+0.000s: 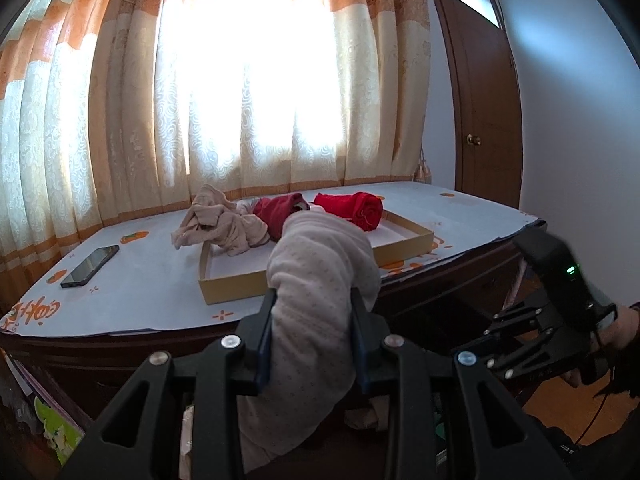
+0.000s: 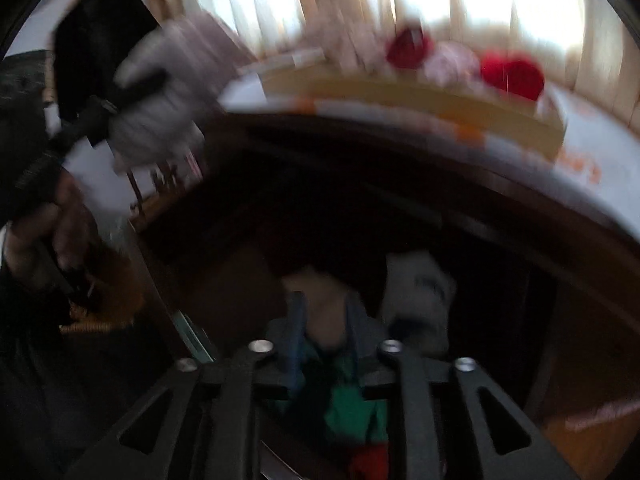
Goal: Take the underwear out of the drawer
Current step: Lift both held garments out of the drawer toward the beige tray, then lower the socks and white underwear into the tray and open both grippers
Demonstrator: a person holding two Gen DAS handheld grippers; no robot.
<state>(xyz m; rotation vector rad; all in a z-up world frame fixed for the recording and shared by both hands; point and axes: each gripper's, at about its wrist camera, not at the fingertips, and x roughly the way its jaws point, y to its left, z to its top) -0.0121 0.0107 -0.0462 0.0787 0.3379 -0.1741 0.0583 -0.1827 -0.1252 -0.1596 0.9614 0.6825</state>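
My left gripper (image 1: pixel 314 308) is shut on a pale dotted piece of underwear (image 1: pixel 320 272), held up in front of the table edge. In the blurred right wrist view the same garment (image 2: pixel 160 92) shows at the upper left. My right gripper (image 2: pixel 324 332) points down into the dark open drawer (image 2: pixel 156 264). Its jaws stand apart, with a beige bundle (image 2: pixel 324 300) seen in the gap; the blur hides any contact. A white rolled item (image 2: pixel 420 292) lies to its right and green cloth (image 2: pixel 352 404) sits below. The right gripper's black body (image 1: pixel 560 308) shows low right in the left wrist view.
On the papered table (image 1: pixel 160 280) stands a shallow yellow tray (image 1: pixel 240 284) with a beige garment (image 1: pixel 220 224), a dark red roll (image 1: pixel 280 210) and a bright red roll (image 1: pixel 352 208). A phone (image 1: pixel 90 266) lies at the left. Curtains hang behind; a brown door (image 1: pixel 480 120) is at the right.
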